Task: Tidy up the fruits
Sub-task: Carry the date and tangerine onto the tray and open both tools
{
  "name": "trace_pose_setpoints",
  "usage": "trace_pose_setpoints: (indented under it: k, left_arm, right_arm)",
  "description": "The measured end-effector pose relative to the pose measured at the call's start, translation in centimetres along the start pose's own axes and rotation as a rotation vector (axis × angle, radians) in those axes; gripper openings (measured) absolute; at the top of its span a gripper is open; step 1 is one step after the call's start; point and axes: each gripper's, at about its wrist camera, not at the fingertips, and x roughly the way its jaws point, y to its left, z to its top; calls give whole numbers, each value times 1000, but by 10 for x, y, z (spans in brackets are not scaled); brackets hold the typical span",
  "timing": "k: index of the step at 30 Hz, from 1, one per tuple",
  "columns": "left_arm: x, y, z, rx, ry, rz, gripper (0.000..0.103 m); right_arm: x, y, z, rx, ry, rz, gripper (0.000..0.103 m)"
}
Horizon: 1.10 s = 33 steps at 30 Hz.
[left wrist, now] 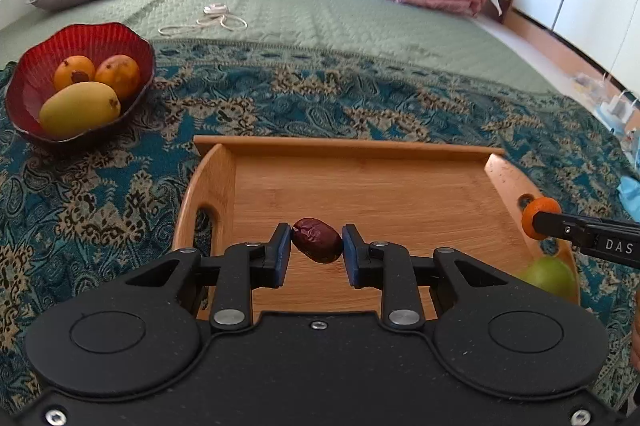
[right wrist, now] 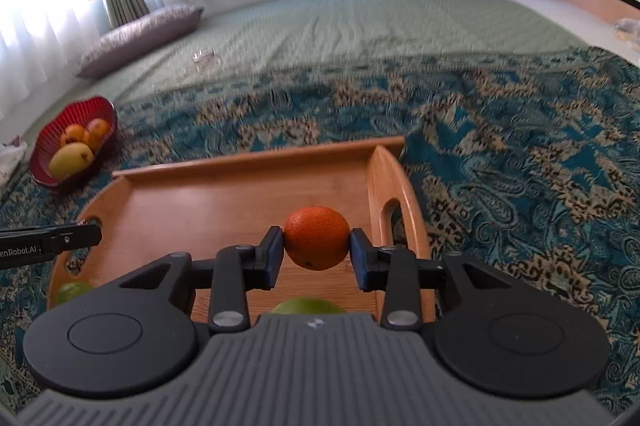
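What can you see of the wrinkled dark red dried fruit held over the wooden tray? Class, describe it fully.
The wrinkled dark red dried fruit, like a jujube date, is oval, glossy and creased. It lies tilted between the left gripper's blue pads, which pinch both of its ends, above the bare floor of the wooden tray. Nothing else touches it.

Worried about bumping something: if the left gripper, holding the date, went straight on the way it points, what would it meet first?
Probably the tray's far wall: the left gripper, shut on the date, points across bare tray floor. If held high enough, it might clear the wall; depth is unclear.

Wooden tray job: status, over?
Left gripper shut on wrinkled dark-red date. Right gripper shut on orange citrus, above wooden tray. Path clear.
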Motion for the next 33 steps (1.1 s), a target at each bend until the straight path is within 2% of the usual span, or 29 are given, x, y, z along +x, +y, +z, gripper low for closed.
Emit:
trace_pose_setpoints:
  k: [8,17,33]
  left_arm:
    - [20,-2,6,21,81,37,26]
    - [31,1,3,29,117,57,26]
    - [36,6,-4,22,121,67,26]
  right_arm:
    - [22,7,9,-32,111,-25,40]
    - [31,9,9,-38,133,-35,40]
    - [35,5,5,-35,135,-43,40]
